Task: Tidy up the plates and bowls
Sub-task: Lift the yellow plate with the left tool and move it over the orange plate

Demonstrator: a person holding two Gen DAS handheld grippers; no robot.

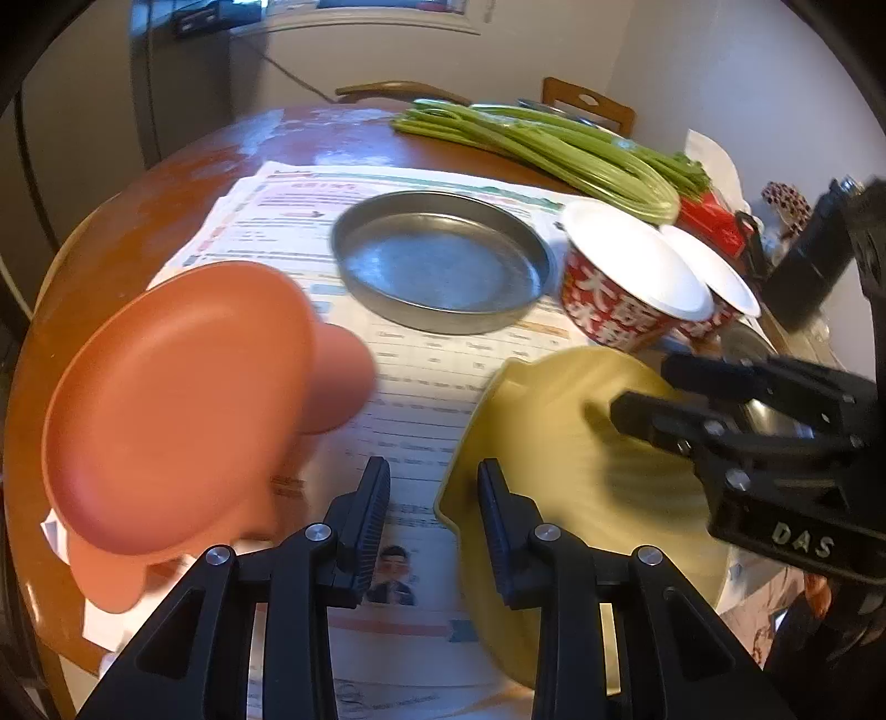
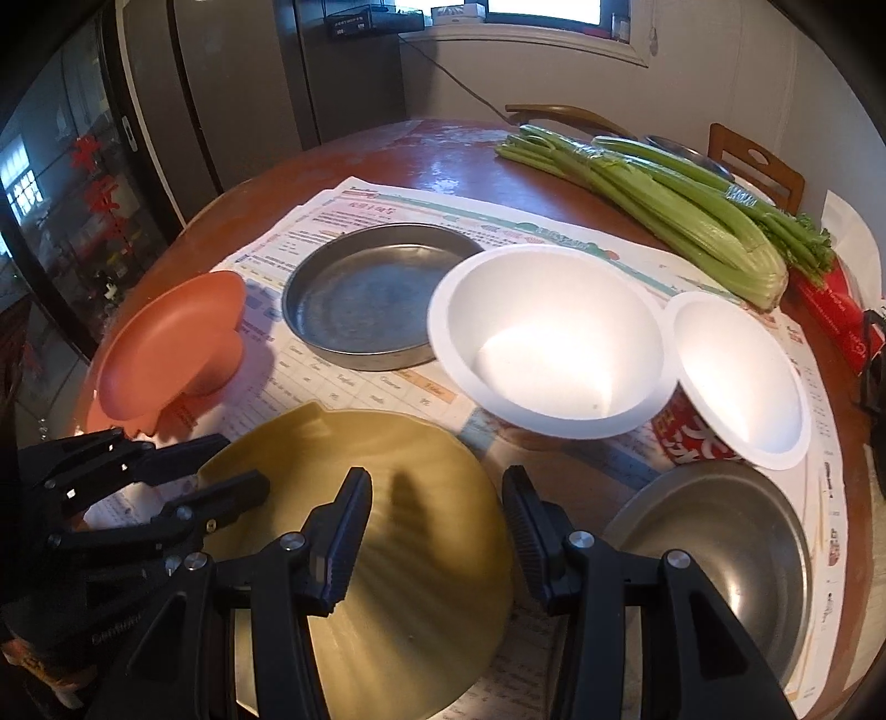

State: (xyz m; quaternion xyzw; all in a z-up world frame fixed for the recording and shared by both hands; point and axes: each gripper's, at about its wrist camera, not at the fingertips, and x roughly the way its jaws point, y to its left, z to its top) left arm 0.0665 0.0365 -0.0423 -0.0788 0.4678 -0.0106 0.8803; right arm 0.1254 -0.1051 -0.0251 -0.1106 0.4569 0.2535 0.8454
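Overhead, both grippers' jaws parted and empty above a paper-covered round wooden table [image 2: 354, 149], window [image 2: 542, 8] behind.

"DAS" on the right tool [image 1: 642, 399]

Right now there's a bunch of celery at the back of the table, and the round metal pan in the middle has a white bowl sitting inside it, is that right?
Not quite. The celery does lie at the back, but the round metal pan is empty. The white bowl stands beside it on the newspaper, as the right wrist view shows.
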